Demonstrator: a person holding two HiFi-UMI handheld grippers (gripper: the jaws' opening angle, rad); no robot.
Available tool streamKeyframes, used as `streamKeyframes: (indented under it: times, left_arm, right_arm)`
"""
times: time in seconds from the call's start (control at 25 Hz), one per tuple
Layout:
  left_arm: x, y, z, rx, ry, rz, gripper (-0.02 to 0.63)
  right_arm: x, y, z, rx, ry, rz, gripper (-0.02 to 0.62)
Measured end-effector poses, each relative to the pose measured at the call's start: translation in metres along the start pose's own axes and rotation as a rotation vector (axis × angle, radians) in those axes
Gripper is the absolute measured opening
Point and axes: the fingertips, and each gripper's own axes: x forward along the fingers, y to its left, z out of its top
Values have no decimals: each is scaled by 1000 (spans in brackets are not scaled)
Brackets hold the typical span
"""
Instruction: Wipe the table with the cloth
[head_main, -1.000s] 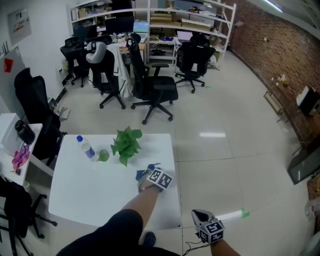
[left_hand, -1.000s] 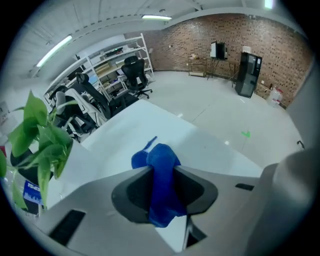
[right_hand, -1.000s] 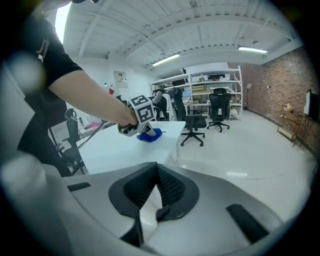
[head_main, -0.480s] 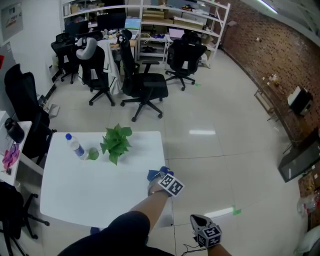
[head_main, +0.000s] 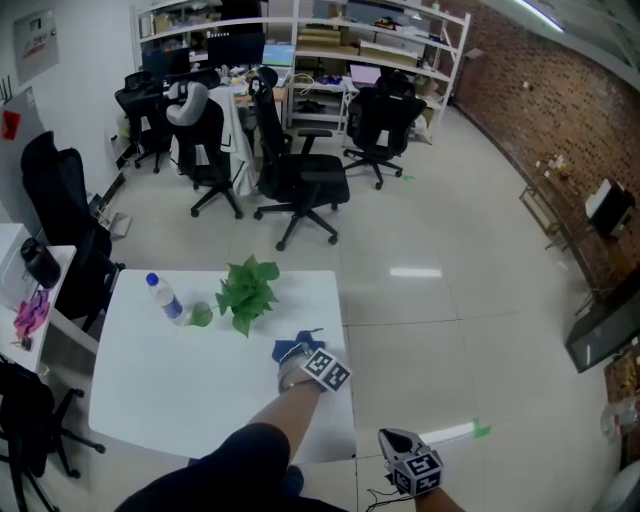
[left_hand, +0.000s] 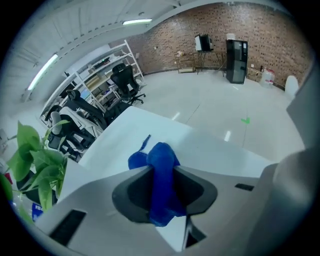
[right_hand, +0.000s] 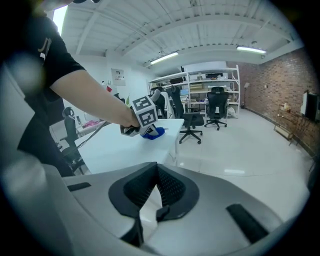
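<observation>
A blue cloth (head_main: 293, 349) lies bunched on the white table (head_main: 170, 380), near its right edge. My left gripper (head_main: 298, 357) is shut on it and holds it down against the tabletop. In the left gripper view the cloth (left_hand: 161, 175) is pinched between the dark pads and bulges out past them over the table (left_hand: 210, 150). My right gripper (head_main: 396, 434) hangs off the table over the floor at the lower right. Its jaws (right_hand: 156, 186) are shut with nothing in them. From there the cloth (right_hand: 154, 133) shows under the left gripper (right_hand: 141, 131).
A potted green plant (head_main: 247, 290), a water bottle (head_main: 163, 297) and a small green object (head_main: 202, 315) stand at the table's far side. Black office chairs (head_main: 300, 180) are on the floor beyond it. The table's right edge (head_main: 347, 380) is close to the cloth.
The left gripper slid the cloth right to the table's edge, then back left a little. The right gripper stayed low at the lower right.
</observation>
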Motion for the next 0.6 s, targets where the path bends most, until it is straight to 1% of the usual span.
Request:
streamKeyframes:
  times: [0.04,0.16,0.2,0.28,0.36,0.44,0.6]
  left_arm:
    - [2,-7,9,-2,-13,-11,100]
    - [3,-39,36,-8,-43,-77,100]
    - [2,-51,43,5,-55,-98,100]
    - [-1,-71,53,55,-80,-138,100]
    - [-4,-78,55,97,-95,-161,101]
    - [-5,-61,46,88,-84,-144,101]
    - [-9,-4,18,59,-21,-48,101]
  right_arm:
    - [-2,-2,-4,5,6,-9,17]
    - [-12,-10,-22,40,35,-45,17]
    - [-14,-12,-26,47,44,-53,17]
    - [-17,-15,-30,40,54,-60,17]
    - [-16,-14,-27,15,56,-55,17]
    - [-12,-13,-22,-2,55,-42,17]
    - [-3,-10,-2,-21,25,-20,17]
